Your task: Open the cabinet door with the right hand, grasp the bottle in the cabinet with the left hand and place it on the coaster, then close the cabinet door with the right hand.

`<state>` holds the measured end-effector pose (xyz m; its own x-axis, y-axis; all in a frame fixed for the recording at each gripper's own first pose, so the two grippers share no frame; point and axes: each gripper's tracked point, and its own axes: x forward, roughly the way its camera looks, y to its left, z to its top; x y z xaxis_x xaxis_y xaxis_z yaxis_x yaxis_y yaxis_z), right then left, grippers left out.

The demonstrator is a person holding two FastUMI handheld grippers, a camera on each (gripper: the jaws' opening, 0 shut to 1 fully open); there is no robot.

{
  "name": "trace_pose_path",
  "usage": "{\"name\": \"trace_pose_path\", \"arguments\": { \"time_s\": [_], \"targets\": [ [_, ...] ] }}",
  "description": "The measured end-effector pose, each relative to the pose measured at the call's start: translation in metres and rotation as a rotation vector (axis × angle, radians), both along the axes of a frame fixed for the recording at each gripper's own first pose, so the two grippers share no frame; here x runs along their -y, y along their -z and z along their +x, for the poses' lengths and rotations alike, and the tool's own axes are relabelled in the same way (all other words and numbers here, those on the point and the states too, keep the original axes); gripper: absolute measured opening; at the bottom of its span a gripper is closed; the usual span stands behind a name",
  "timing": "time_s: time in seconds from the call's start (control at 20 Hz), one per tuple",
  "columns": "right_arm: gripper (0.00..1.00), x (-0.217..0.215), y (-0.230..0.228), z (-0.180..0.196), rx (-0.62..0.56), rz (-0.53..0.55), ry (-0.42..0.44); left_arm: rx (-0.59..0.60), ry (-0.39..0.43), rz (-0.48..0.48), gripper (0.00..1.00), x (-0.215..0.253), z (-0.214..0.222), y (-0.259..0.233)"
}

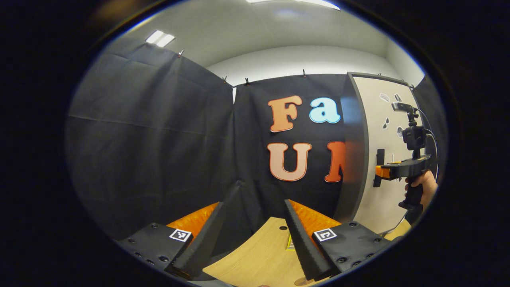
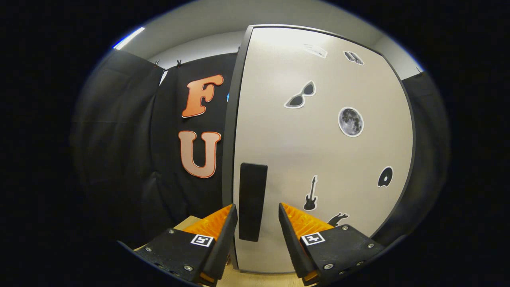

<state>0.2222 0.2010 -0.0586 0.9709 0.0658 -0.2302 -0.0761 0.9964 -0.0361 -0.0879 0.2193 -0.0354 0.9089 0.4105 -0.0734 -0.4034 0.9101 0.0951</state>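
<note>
Black cloth walls [image 1: 151,131] enclose a wooden table [image 1: 259,255] beneath white ceiling lights [image 1: 160,38]

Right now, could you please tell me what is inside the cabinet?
Its contents are hidden: the cabinet door is closed. The open right tool faces the black handle.

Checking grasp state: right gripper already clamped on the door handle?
No: the right gripper is open, its fingers flanking the black handle with gaps either side.

Cabinet door [image 2: 318,159] shut — inside hidden; coaster [image 1: 305,282] cut off at edge.
</note>
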Motion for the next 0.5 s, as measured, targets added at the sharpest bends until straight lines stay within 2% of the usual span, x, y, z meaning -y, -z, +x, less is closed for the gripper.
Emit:
{"name": "trace_pose_path", "arguments": {
  "time_s": [0.2, 0.25, 0.35, 0.4, 0.5],
  "targets": [
    [0.51, -0.002, 0.009, 0.010, -0.018, -0.004, 0.044, -0.002, 0.002, -0.010, 0.96, -0.009, 0.003, 0.007],
    [0.45, -0.004, 0.011, 0.009, -0.020, -0.002, 0.051, -0.004, 0.007, -0.005, 0.92, -0.008, 0.003, 0.008],
    [0.39, -0.003, 0.010, 0.011, -0.010, -0.013, 0.068, -0.003, 0.022, 0.010, 1.00, -0.005, 0.004, 0.008],
    [0.39, -0.003, 0.010, 0.010, -0.007, -0.013, 0.075, 0.000, 0.031, 0.016, 0.92, -0.003, 0.004, 0.007],
    [0.37, -0.003, 0.010, 0.010, -0.015, 0.008, 0.083, 0.003, 0.047, 0.020, 0.92, 0.001, 0.005, 0.007]
  ]
}}
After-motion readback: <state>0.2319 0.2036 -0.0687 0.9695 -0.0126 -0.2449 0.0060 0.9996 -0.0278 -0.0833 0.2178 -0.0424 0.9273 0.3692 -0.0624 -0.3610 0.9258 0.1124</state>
